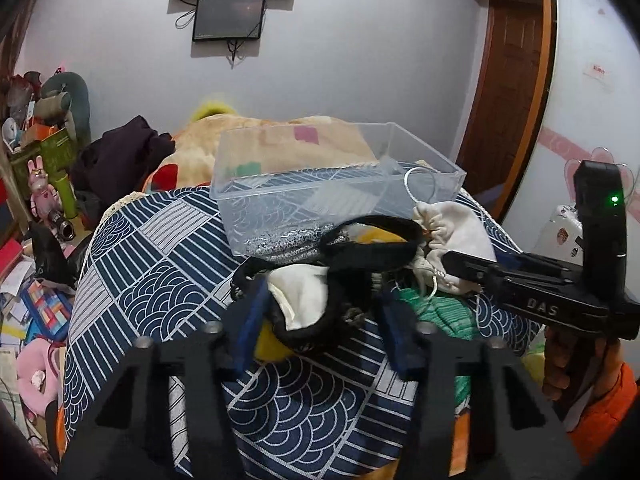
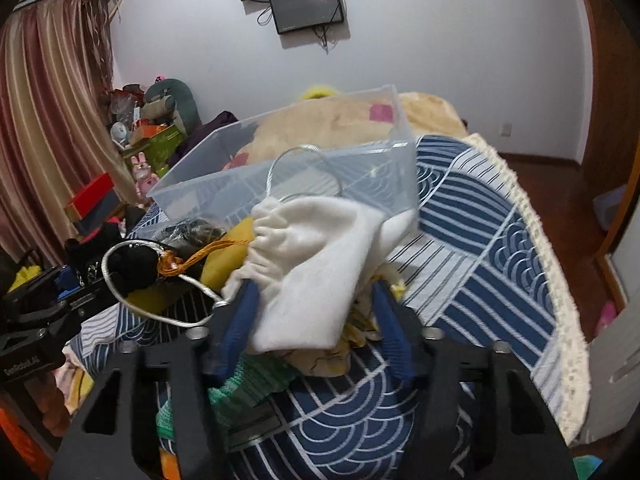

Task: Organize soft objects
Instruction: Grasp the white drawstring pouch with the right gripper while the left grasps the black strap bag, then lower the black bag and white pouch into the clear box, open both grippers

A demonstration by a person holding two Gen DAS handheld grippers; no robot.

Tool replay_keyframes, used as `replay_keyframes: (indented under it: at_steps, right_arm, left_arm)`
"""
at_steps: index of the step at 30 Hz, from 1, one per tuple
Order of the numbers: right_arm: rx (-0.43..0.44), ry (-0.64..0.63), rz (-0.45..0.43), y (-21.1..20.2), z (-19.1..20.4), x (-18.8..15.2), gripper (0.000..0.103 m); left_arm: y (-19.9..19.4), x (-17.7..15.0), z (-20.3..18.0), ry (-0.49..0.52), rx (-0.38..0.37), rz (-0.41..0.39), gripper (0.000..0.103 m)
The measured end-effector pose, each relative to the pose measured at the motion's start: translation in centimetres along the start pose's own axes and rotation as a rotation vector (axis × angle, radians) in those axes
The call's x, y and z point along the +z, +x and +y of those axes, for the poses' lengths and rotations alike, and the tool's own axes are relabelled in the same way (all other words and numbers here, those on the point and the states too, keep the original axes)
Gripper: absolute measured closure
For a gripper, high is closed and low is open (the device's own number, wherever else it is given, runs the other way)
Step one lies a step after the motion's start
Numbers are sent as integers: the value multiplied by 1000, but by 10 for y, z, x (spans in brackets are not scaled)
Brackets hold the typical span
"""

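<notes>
A clear plastic box (image 1: 340,184) (image 2: 320,176) sits on the blue patterned cloth (image 1: 160,272). In front of it lies a pile of soft things: a black strap item (image 1: 360,240), a white pouch with silver cord (image 1: 452,232) (image 2: 312,264), a yellow piece (image 2: 232,256), green knit (image 1: 436,312). My left gripper (image 1: 320,316) is open, its jaws either side of a black-edged white pouch (image 1: 300,300). My right gripper (image 2: 312,308) is open around the white pouch, which lies between its blue fingers (image 2: 240,320).
A beige blanket (image 1: 272,140) and dark clothes (image 1: 120,152) lie behind the box. Toys and clutter (image 1: 44,184) fill the left floor. A wooden door (image 1: 508,100) is at the right. The cloth's fringed edge (image 2: 556,280) drops to wooden floor.
</notes>
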State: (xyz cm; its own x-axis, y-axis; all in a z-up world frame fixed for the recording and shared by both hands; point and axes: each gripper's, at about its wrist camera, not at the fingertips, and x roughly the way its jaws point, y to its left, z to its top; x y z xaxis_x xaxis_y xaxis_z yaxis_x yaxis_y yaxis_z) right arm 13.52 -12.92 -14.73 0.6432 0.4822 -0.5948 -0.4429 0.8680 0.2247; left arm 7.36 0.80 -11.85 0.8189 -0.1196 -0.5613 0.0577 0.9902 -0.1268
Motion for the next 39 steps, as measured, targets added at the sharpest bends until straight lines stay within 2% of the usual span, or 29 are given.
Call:
replay_keyframes:
  at_steps: [2,6,13,21,27,34,39]
  right_arm:
    - [7,3,-3,-3,1,-1,72]
    - [12,4,-30,-15,2,0,84]
    - [8,-32,-101,-40,7,11,86]
    - [10,-55,-189,-62,13,29,87]
    - [3,-55,-230,-66,11,43,87]
    - [-5,-65,-256,-55,15,66,87]
    - [-20,-83,-250,-37,15,88,87]
  left_arm:
    - [-2,2,1,1,-18,4,79]
    - [-7,4,1,-1,-26,-2,88]
    - [-34,16,1,14,-46,-54,90]
    - [-58,45,6,-1,-123,-110,90]
    - [-72,68,4,26,-119,-179,91]
    - [-66,98,12,16,-91,-249,91]
    - [-39,119,23,-5,-91,-242,91]
